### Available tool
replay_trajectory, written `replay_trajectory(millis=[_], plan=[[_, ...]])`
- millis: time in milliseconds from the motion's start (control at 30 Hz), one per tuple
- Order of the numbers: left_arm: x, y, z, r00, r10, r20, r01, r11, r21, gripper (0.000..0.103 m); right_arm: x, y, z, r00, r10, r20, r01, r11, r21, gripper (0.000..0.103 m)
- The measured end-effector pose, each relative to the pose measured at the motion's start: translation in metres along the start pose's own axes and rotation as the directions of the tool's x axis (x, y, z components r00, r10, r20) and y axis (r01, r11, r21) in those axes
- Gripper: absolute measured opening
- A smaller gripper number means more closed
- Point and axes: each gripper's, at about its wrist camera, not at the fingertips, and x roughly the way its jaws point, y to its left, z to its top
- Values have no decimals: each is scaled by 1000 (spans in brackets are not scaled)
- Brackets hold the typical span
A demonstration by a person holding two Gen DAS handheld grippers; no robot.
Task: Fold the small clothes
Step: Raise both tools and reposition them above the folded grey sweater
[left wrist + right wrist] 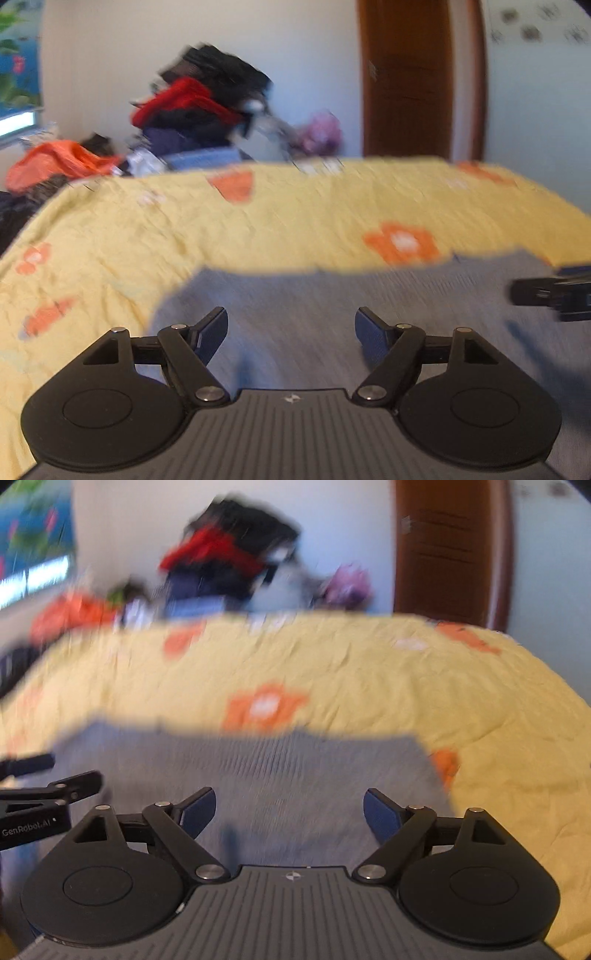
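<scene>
Grey garment (332, 314) lies spread flat on the yellow bedspread (258, 221), which carries orange flowers. In the left wrist view the cloth fills the ground just ahead of and beneath the left tool (291, 328), its far edge running across the frame beyond the fingertips. That tool's two blue-padded fingers (212, 332) stand wide apart, with only cloth showing between them; they grip nothing, and whether the tips touch the fabric cannot be told through the blur. At the right edge of this view the dark tip of the right tool (546, 293) juts in over the garment's right part. Behind the bed a heap of clothes (207, 107) in red, black and orange rests against a pale wall, beside a brown door (406, 77).

In the right wrist view the same grey garment (258, 771) lies directly ahead of the right tool (290, 810), its right edge ending just past the right finger, where the yellow bedspread (406, 686) shows. The blue pads (380, 816) are spread wide with nothing between them. The left tool (51, 779) enters at the left edge, above the cloth.
</scene>
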Motion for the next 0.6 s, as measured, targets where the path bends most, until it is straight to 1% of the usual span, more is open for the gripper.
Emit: replay_trajectory(millis=[33, 67, 100, 167, 233, 267, 333, 367, 433, 500, 533, 567, 600], plan=[[6, -3, -8, 999, -6, -45, 6, 1000, 9, 78, 7, 3, -9, 999, -30, -15, 30, 999, -29, 85], [10, -2, -15, 998, -2, -58, 2, 1000, -2, 78, 8, 6, -17, 999, -51, 11, 52, 996, -79, 88], [10, 2, -21, 999, -18, -30, 17, 1000, -26, 79, 9, 7, -22, 998, -57, 32, 60, 993, -106, 91], [13, 10, -24, 999, -33, -31, 31, 998, -57, 79, 8, 4, -20, 998, -49, 26, 51, 996, -71, 91], [10, 10, -20, 998, -20, -55, 17, 999, -45, 79, 0, 6, -16, 997, -69, 17, 70, 996, -60, 85], [5, 10, -18, 998, -8, -66, 6, 999, -39, 79, -8, 5, -16, 997, -75, 17, 76, 996, -50, 81], [-11, 15, -19, 997, -4, -76, 0, 999, -55, 79, -28, 4, -20, 998, -56, 35, 58, 998, -39, 81], [-19, 17, -22, 996, -7, -85, 2, 998, -62, 79, -38, 3, -26, 998, -49, 50, 50, 998, -32, 82], [-32, 22, -32, 995, -23, -93, 16, 997, -80, 79, -52, 3, -38, 997, -51, 53, 53, 998, -34, 83], [-35, 22, -43, 994, -22, -109, 13, 997, -74, 79, -52, 3, -50, 997, -68, 39, 70, 996, -58, 83], [-35, 22, -48, 994, -22, -105, 15, 997, -72, 79, -47, 3, -56, 996, -82, 22, 83, 994, -66, 84], [-36, 22, -51, 996, -20, -91, 13, 997, -71, 79, -43, 1, -62, 996, -91, 8, 91, 993, -69, 89], [-35, 21, -52, 996, -17, -87, 11, 997, -72, 79, -41, -3, -67, 996, -84, 19, 85, 995, -57, 93]])
